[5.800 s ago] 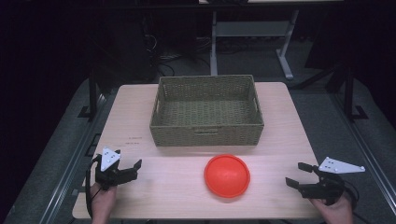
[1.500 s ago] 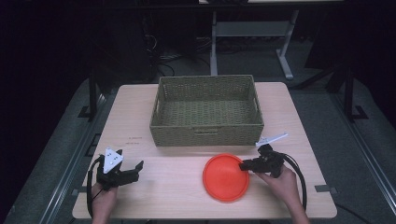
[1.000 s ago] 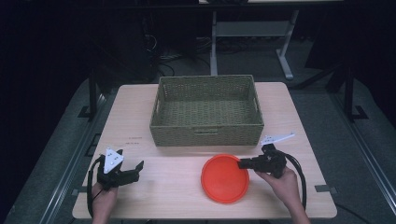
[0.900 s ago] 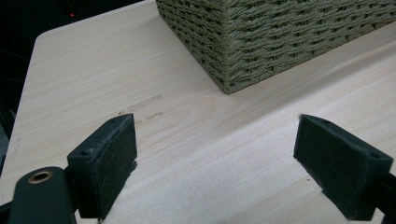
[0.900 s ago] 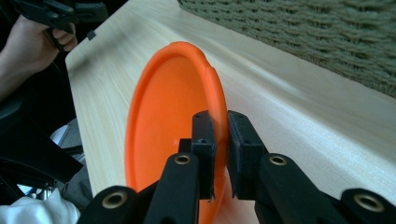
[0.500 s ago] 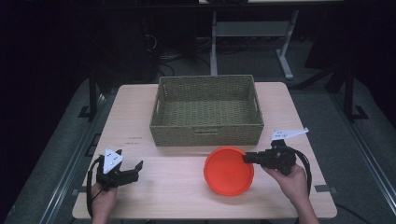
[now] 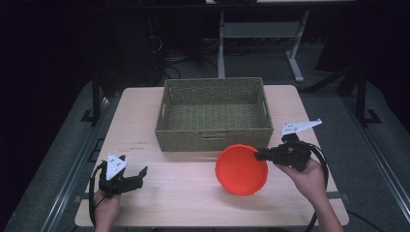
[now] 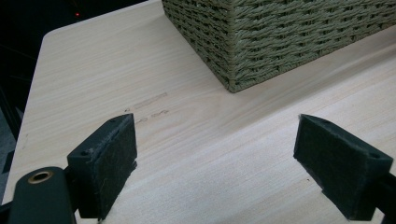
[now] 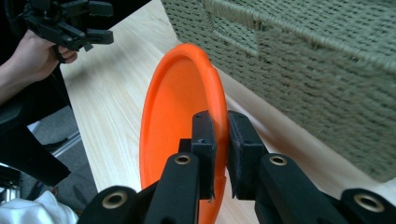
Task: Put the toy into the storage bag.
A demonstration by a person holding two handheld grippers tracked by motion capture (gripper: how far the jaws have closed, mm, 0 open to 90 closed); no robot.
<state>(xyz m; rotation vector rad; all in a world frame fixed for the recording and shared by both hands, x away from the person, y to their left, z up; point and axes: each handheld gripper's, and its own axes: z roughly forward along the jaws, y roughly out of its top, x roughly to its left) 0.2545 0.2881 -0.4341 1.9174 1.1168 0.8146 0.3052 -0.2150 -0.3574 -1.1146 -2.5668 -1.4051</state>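
fingers (image 8: pixel 105 161) of the left gripper (image 7: pixel 126 178) stand wide apart with nothing between them, and the left gripper view looks past them onto bare wood. that gripper sits low at the near left corner of the table (image 7: pixel 140 125), held in the person's left hand (image 7: pixel 105 208), its grey plate on top and its cable looping beside the wrist. a few faint marks lie on the wood just ahead of it. further along, the woven basket (image 7: pixel 212 140) stands at the middle of the far half of the table, upright and with nothing seen inside; in the left gripper view one of its corners rises just beyond the open fingers. in front of the basket's near wall, toward its right end, is the orange plate (image 7: pixel 241 169). it is tipped up, its right edge raised and its hollow side facing the high camera. whether its lower left edge touches the wood i cannot tell. at the plate's right edge the right gripper (image 7: pixel 263 154) is clamped on the rim: in the right gripper view its fingers (image 9: pixel 204 140) pinch the thin orange edge from both sides, with the basket's wall close alongside. the right hand (image 7: pixel 307 176) holds that gripper above the table's near right part.
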